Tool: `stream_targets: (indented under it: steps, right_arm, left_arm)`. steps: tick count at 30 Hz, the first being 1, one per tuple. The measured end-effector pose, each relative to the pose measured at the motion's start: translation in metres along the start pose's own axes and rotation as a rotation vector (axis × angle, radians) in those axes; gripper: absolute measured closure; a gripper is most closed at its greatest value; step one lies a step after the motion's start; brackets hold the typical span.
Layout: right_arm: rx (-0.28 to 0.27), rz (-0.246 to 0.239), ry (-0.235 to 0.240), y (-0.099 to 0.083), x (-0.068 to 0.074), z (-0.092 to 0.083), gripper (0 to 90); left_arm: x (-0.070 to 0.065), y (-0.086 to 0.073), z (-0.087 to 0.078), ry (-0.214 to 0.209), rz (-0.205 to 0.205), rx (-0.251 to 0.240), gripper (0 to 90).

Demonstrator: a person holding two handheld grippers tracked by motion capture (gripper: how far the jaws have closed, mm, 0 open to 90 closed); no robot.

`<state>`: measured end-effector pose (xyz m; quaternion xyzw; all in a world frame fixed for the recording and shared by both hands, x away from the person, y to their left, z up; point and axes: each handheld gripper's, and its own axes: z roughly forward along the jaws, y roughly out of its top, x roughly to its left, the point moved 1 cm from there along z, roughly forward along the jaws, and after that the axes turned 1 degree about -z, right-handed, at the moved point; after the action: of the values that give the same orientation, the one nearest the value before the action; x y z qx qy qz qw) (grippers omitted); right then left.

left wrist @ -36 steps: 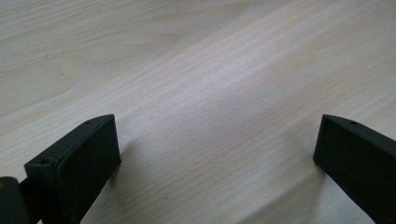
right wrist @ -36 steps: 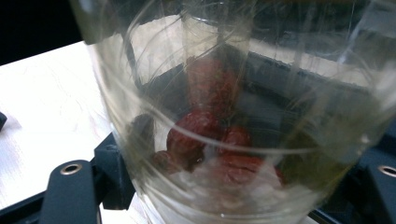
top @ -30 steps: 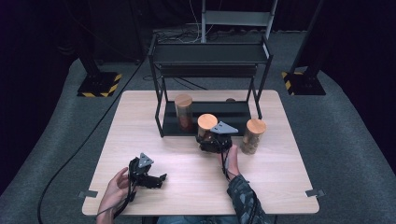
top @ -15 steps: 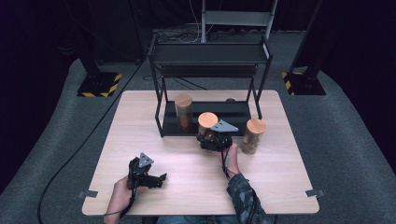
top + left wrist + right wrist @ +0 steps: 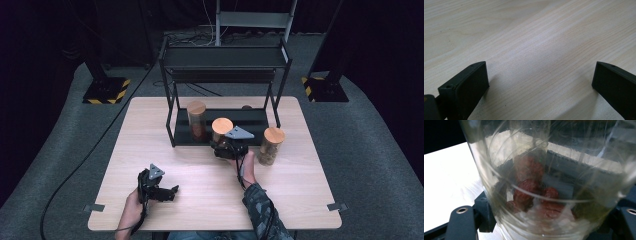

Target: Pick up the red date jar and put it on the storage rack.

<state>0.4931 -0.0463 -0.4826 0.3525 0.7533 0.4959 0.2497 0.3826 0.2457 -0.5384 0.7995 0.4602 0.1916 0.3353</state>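
Dark room, pale wooden table [image 5: 165, 125], black rack [image 5: 225, 55] at back. Middle jar [image 5: 221, 131] at rack's front edge, gripped between right gripper [image 5: 544, 220] jaws. Left gripper [image 5: 540, 82] spread wide, empty, low over tabletop. Jar best kept upright, grip kept firm.

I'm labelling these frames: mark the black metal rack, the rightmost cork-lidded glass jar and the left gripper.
black metal rack [image 5: 225, 56], high view, top shelf.
rightmost cork-lidded glass jar [image 5: 273, 135], high view, lid.
left gripper [image 5: 171, 192], high view, between fingertips.
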Motion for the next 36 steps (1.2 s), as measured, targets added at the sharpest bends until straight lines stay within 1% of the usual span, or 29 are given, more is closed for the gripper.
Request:
stream_targets:
  steps: [10, 16, 21, 24, 32, 36]
  right_arm:
    - [-0.005, 0.001, -0.029, 0.003, -0.004, 0.002, 24.4]
    - [-0.01, 0.012, -0.051, 0.005, -0.009, 0.004, 24.3]
    - [-0.011, 0.026, -0.074, 0.005, -0.013, 0.007, 24.4]
    - [-0.005, 0.022, -0.081, 0.005, -0.014, 0.009, 24.4]
    - [0.0, 0.013, -0.103, 0.011, -0.017, 0.013, 24.4]
    - [-0.002, 0.012, -0.106, 0.016, -0.02, 0.015, 24.4]
  left_arm:
    - [0.0, 0.0, 0.0, -0.001, -0.001, -0.002, 0.1]
    - [0.001, 0.0, 0.0, 0.001, -0.004, 0.0, 0.0]
    - [0.003, 0.0, 0.001, 0.012, -0.017, -0.003, 0.0]
    - [0.004, 0.001, 0.001, 0.022, -0.027, -0.001, 0.0]
    - [0.004, 0.001, 0.001, 0.021, -0.026, -0.001, 0.0]
    - [0.004, 0.001, 0.001, 0.021, -0.026, 0.0, 0.0]
